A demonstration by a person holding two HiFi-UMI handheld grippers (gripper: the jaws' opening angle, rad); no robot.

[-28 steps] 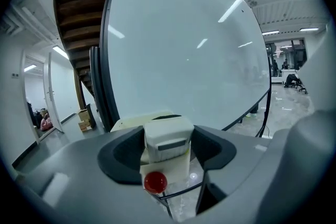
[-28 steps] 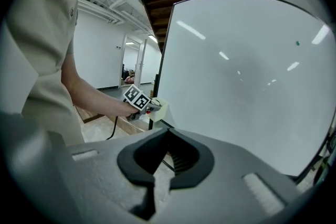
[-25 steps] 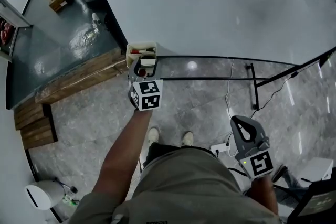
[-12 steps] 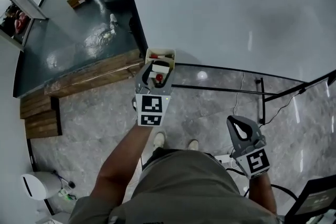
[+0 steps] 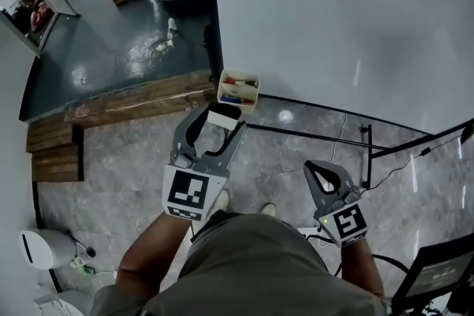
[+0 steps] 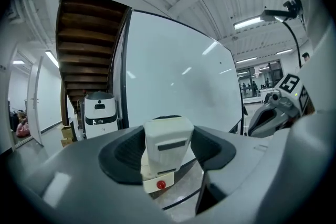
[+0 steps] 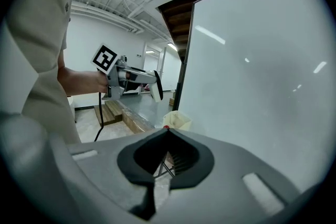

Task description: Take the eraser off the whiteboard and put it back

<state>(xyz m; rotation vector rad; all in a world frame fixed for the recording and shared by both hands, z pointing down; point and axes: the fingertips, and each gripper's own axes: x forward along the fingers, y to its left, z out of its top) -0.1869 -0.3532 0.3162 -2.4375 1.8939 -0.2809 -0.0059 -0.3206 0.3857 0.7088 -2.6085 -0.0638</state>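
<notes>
Left gripper: had risen clear of the pen box since the earlier frame; jaws were clamped on the eraser, held just short of that box. Eraser: judged light, stiff, smooth; best taken by its flat sides. Right gripper: jaws together, empty.

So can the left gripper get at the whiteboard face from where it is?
Probably yes. The left gripper, shut on the eraser, points at the whiteboard with nothing between them. The marker box sits lower, beneath its line, and the right gripper is well aside.
</notes>
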